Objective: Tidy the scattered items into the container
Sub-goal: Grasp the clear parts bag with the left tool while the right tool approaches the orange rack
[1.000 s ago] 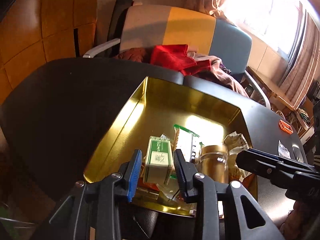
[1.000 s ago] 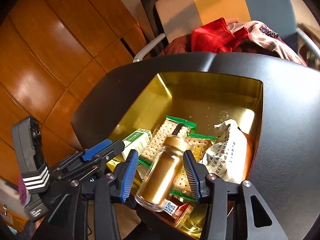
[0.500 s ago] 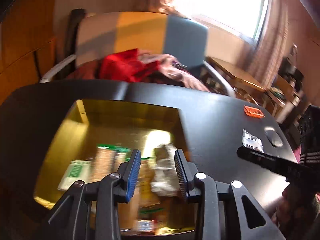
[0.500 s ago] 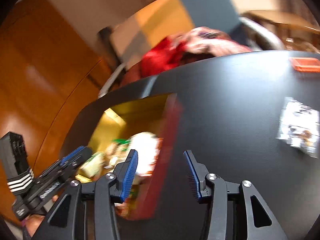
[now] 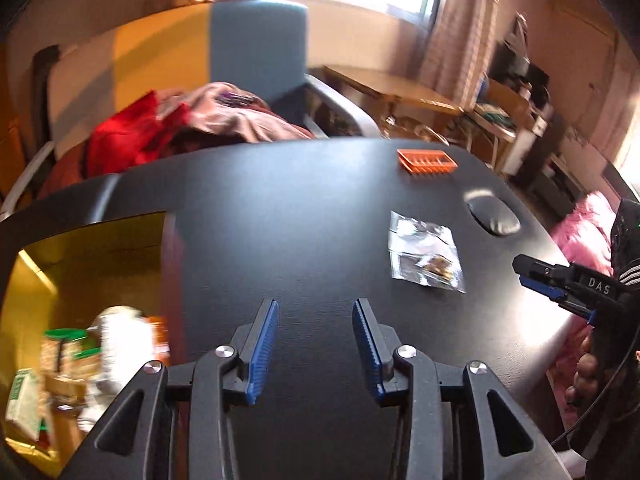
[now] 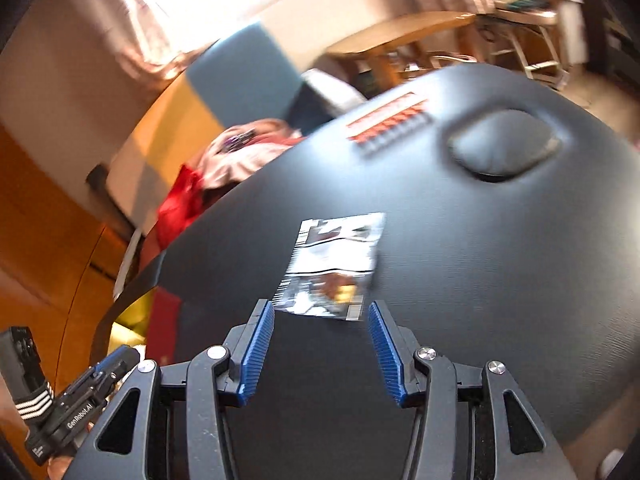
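A: What are the two claws doing?

B: The left claw (image 5: pixel 315 340) hangs over the bare black tabletop (image 5: pixel 280 240) with its blue pads apart and spreading wider, nothing between them. The right claw (image 6: pixel 320 354) is also parted and widening, with nothing pressed between its pads.

A: Where is the container?

B: The gold tin (image 5: pixel 80 248) sits at the left edge of the left wrist view, on the tabletop. Inside it, blurred, lie a white packet (image 5: pixel 120 336), green-topped cracker packs (image 5: pixel 64 344) and a small green-and-white box (image 5: pixel 22 396). In the right wrist view only a corner of the tin (image 6: pixel 132 320) shows, low on the left.

A: And what lies loose outside it?

B: A clear plastic bag (image 6: pixel 332 268) with something brownish inside lies flat on the tabletop, just ahead of the right claw's tips; whether the tips touch it I cannot tell. From the left wrist the same bag (image 5: pixel 426 254) is off to the right, well apart from the left claw. Farther back an orange tray (image 5: pixel 426 162) rests near the far edge, and beside the bag there is an oval dimple (image 5: pixel 494 216) in the surface.

A: Anything behind?

B: A chair (image 5: pixel 256 48) piled with red and pink clothes (image 5: pixel 180 128).
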Available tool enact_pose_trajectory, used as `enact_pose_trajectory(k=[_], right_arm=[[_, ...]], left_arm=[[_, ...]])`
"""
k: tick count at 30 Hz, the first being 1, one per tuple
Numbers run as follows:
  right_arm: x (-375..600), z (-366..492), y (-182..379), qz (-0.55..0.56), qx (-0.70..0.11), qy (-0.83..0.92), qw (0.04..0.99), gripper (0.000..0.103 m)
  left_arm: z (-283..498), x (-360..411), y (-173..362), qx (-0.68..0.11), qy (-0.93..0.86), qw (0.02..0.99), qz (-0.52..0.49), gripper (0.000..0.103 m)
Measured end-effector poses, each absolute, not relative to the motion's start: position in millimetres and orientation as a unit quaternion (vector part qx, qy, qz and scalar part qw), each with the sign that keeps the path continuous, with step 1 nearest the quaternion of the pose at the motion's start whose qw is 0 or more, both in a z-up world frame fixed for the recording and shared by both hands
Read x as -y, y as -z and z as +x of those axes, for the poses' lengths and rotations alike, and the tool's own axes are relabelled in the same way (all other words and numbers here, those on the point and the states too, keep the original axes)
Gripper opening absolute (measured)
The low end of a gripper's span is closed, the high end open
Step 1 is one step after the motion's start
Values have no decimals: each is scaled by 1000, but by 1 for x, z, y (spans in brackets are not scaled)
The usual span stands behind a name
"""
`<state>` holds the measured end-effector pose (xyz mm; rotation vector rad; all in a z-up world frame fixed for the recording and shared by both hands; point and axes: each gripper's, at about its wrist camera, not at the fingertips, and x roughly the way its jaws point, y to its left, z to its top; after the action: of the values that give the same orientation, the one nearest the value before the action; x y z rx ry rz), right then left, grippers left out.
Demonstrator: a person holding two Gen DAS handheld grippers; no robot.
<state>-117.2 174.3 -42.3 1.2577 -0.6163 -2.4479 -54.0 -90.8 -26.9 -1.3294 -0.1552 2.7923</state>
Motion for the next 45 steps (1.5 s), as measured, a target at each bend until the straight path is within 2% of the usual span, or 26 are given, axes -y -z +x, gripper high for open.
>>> enact_pose_trajectory(k=[10,18,25,35,37,43,45], right_arm=[[-220,-126,50,439,216,864,120,53],[-224,-145,46,435,212,867,118,55],[-222,-169,46,435,205,869,119,60],[-208,-254,36,436,171,874,128,65],[-203,-275,34,434,164,877,127,65],[-178,-351,25,434,117,884,130,65],[-166,-375,28,445,98,880,137,66]], left_arm=[[-99,18,50,22,-887,99,-450,45],[-130,4,68,33,-873,110,-474,47],[-158,-3,82,54,-863,129,-486,55],[-194,-25,92,24,-864,142,-483,58],[-197,-29,91,19,-867,151,-474,61],[-211,-36,105,-14,-863,142,-484,61],[-213,-36,110,-21,-861,142,-487,64]])
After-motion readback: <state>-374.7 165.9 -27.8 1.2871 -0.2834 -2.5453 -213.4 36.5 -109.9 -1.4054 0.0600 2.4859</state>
